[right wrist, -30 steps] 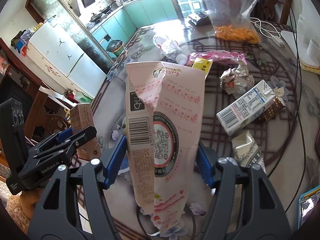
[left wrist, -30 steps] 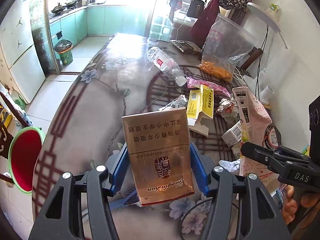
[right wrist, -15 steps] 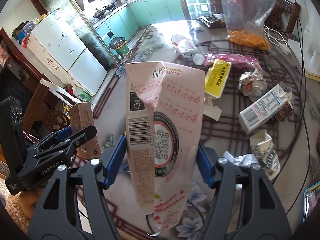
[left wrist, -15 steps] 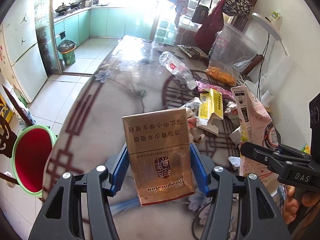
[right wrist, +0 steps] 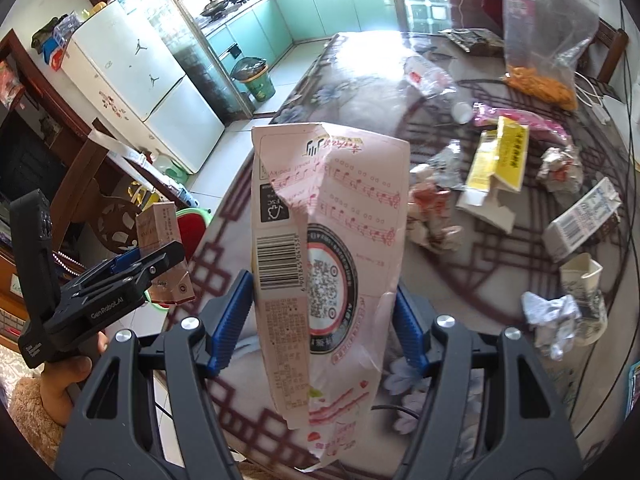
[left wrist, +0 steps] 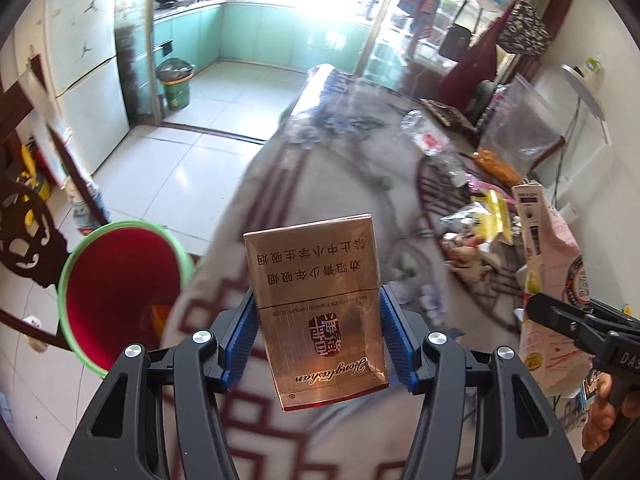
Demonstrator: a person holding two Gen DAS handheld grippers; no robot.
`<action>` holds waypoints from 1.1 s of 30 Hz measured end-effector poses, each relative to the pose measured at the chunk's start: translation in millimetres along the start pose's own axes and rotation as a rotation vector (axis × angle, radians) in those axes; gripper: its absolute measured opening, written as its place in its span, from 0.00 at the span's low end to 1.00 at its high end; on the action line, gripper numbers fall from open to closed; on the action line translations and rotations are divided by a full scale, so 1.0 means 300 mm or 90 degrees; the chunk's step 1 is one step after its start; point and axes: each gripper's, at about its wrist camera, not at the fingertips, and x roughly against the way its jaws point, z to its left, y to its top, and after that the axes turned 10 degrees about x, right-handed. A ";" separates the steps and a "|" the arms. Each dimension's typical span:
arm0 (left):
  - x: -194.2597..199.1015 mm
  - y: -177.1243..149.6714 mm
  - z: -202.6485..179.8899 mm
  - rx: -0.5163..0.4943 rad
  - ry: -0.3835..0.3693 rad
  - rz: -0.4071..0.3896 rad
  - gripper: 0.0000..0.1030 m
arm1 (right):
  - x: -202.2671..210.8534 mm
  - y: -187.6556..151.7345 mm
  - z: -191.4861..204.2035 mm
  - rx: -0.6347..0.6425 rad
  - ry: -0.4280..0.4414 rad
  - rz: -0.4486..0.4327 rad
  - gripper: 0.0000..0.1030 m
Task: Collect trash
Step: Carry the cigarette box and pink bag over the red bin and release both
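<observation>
Landmark for this entry: the red bin with green rim (left wrist: pixel 120 292), standing on the floor just off the worktop (left wrist: pixel 340 168) edge.

Left tool (left wrist: pixel 318 336): blue pads were clamped on the flanks of a gold cigarette pack (left wrist: pixel 320 304), held upright and clear of the worktop. In the left wrist view the pack sat just right of the bin's mouth and above it, over the worktop edge.

Right tool (right wrist: pixel 324 328): clamped on a pink paper bag (right wrist: pixel 328 248), torn at the top, hanging free between the pads. It was further right of the bin than the pack, still over the worktop.

Step in hand, as I judged it: carrying both pieces to the bin; neither was over the opening yet. Next move calls for bringing the pack over the red mouth and letting the left pads part, then the bag after it. The bag is long and limp and may catch the rim.

Further right of the bin, trash was left on the worktop: a clear bottle (right wrist: pixel 428 74), yellow carton (right wrist: pixel 500 156), crumpled foil (right wrist: pixel 560 166), white carton (right wrist: pixel 584 220), a squashed cup (right wrist: pixel 580 284).

In the way: the worktop edge, and a carved dark chair back (left wrist: pixel 24 236) close on the bin's left. The two tools ran close together; drops should go one at a time.
</observation>
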 end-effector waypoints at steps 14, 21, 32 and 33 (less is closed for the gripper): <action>0.045 0.058 0.275 0.039 0.034 -0.016 0.53 | -0.102 0.065 0.258 0.044 0.022 0.010 0.62; 0.058 0.071 0.408 0.077 0.062 -0.025 0.53 | -0.143 0.096 0.384 0.086 0.033 0.015 0.62; 0.058 0.036 0.601 0.155 0.116 -0.019 0.53 | -0.296 0.167 0.551 0.156 0.081 0.063 0.62; 0.057 0.034 0.612 0.159 0.119 -0.018 0.53 | -0.308 0.171 0.564 0.161 0.085 0.067 0.62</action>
